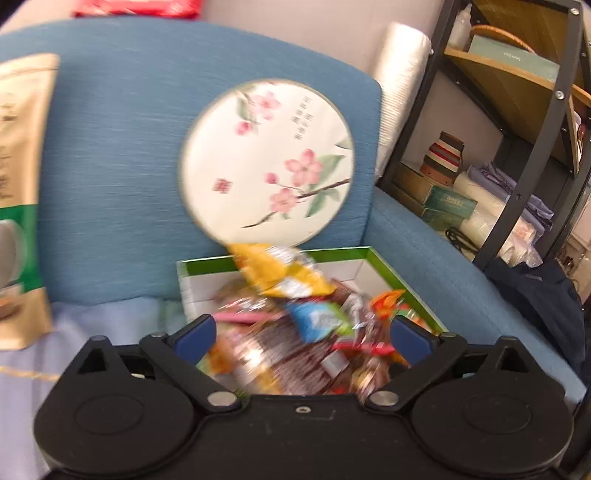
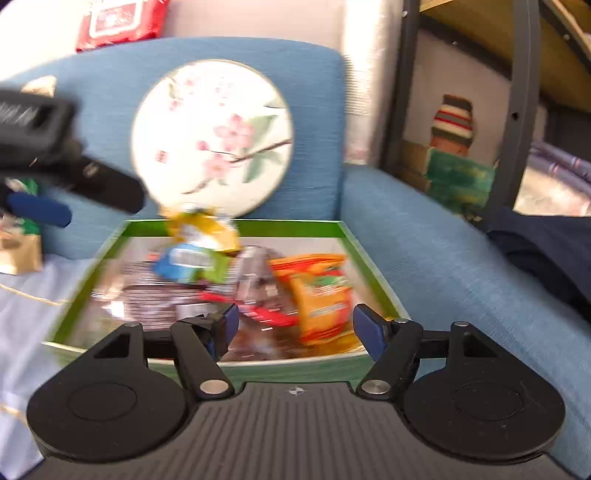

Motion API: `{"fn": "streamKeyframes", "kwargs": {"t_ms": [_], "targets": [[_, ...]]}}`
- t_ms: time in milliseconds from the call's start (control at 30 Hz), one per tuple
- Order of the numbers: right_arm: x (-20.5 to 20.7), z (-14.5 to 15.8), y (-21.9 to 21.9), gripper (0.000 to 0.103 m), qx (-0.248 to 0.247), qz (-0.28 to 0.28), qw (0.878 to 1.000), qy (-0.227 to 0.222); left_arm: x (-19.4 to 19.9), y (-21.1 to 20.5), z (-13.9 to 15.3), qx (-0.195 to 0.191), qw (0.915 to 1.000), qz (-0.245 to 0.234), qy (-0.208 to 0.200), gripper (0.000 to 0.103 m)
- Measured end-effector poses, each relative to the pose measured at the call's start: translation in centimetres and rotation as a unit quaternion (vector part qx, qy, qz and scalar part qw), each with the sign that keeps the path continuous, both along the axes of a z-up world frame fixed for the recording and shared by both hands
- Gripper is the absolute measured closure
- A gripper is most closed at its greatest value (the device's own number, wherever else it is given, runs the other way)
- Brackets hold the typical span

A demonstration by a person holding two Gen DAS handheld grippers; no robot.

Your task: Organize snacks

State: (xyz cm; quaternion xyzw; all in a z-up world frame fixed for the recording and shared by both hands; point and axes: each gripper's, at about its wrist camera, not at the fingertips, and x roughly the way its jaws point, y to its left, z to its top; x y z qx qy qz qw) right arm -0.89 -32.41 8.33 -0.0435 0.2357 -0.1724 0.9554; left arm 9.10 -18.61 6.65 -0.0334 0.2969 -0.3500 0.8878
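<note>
A green-rimmed white box (image 1: 406, 284) (image 2: 347, 240) sits on a blue sofa seat and holds several snack packets: a yellow one (image 1: 280, 273) (image 2: 210, 229) on top, a blue one (image 1: 317, 321) (image 2: 184, 262), an orange one (image 2: 321, 291) and dark brown ones (image 1: 291, 362). My left gripper (image 1: 301, 338) is open just above the box's near side, nothing between its pads. My right gripper (image 2: 295, 328) is open over the box's near rim and empty. The left gripper also shows at the left of the right wrist view (image 2: 40, 210).
A round white tin with pink blossoms (image 1: 266, 162) (image 2: 212, 136) leans on the sofa back behind the box. A gold and green pouch (image 1: 22, 199) stands at left. A red packet (image 2: 122, 22) lies on the sofa top. A shelf rack (image 1: 517, 147) stands right.
</note>
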Motion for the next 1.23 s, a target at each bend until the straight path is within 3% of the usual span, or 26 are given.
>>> {"fn": "streamKeyframes", "kwargs": {"t_ms": [133,267,400,600,833,1233], "targets": [[-2.0,0.7,2.5,0.0,0.002,-0.008,1.0,0.0,-2.8,3.6,-0.5,0.032,0.9981,0.053,0.006,0.0],[-6.1,-0.6,4.4,0.0,0.065,-0.045,0.996,-0.031,-5.3,6.3,-2.5,0.05,0.9945,0.088,0.027,0.0],[-8.8,-3.1,6.4,0.0,0.07,-0.046,0.996,0.009,-7.7,8.1,-4.8,0.079,0.9896,0.111,0.045,0.0],[-9.8,-2.3,6.8,0.0,0.077,-0.066,0.994,0.028,-9.5,9.0,-5.7,0.105,0.9855,0.122,0.056,0.0],[-10.9,-0.2,7.2,0.0,0.059,-0.087,0.994,0.015,-10.9,9.9,-4.8,0.106,0.985,0.13,0.041,0.0],[-11.3,0.8,8.4,0.0,0.05,-0.082,0.995,0.009,-11.8,10.8,-3.7,0.1,0.987,0.123,0.026,0.0]]}}
